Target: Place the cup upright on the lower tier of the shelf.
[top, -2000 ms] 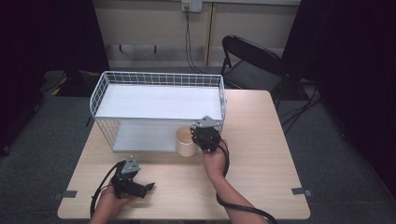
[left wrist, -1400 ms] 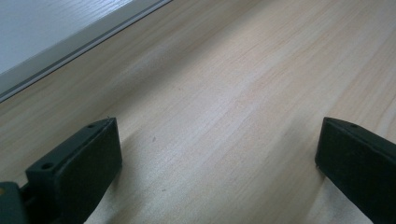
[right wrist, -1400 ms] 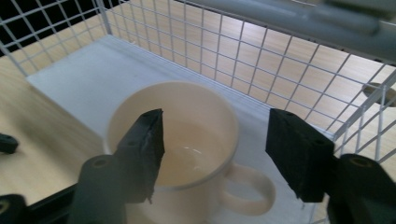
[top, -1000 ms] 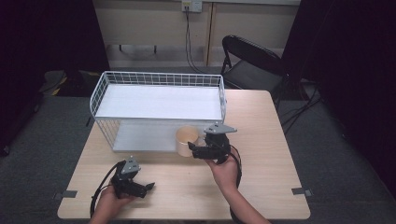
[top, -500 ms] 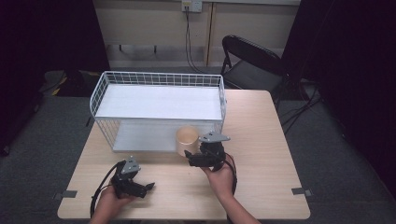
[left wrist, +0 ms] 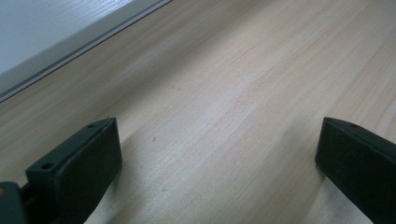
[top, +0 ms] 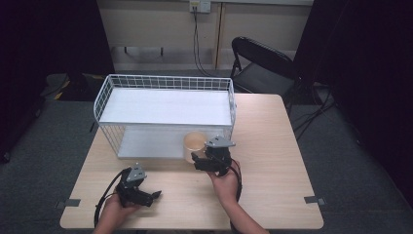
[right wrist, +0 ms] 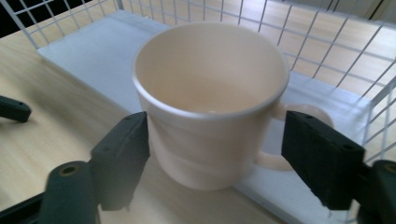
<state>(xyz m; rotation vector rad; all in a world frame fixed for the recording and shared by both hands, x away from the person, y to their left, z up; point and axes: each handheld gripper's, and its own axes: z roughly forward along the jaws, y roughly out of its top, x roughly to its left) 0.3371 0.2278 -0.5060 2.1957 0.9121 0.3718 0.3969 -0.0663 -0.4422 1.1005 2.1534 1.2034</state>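
The cream mug [right wrist: 210,107] stands upright at the front edge of the white wire rack [top: 163,105], on the lip of its lower shelf, toward the rack's right front corner. The right gripper [right wrist: 215,154] has its jaws spread wide on either side of the mug, gripping nothing; one jaw sits by the handle [right wrist: 299,140], so closing could catch the handle and twist or tip the mug. The left gripper [left wrist: 215,158] rests wide open and empty near the table's [top: 272,141] front left corner.
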